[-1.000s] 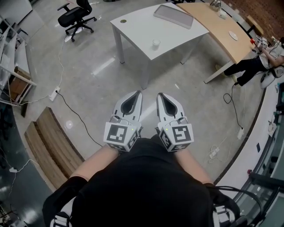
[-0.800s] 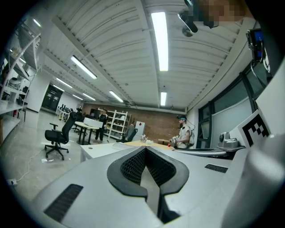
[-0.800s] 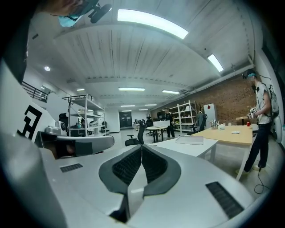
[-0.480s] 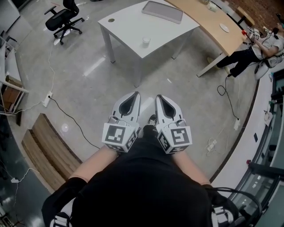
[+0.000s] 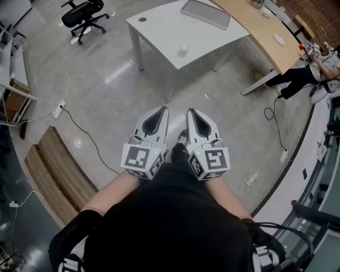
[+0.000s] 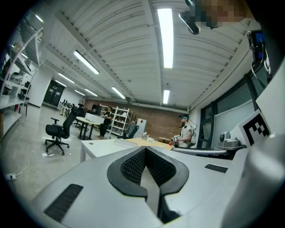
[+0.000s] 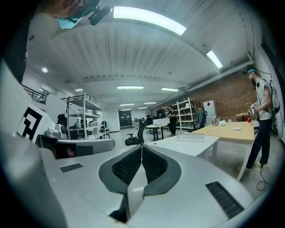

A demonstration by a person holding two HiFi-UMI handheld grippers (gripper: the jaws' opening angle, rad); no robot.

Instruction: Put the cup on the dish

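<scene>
Nearby, left gripper (image 5: 162, 111) and right gripper (image 5: 190, 112) sit side by side, jaws together, empty; far off, cup (image 5: 184, 48) on table (image 5: 159, 26), dish (image 5: 279, 39) on desk (image 5: 255, 26) further right.

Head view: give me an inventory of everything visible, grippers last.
white table: one, white, top centre
cup: one, white, on white table, near edge
grey pad: one, grey, white table's far end
wooden desk: one, light brown, top right
dish: one, white, on wooden desk
office chair: one, black, top left
wooden bench: one, brown, floor left
power strip: one, white, floor left
person: one, dark trousers, right edge
left gripper: one, white, shut, empty, bottom centre
right gripper: one, white, shut, empty, beside it
</scene>
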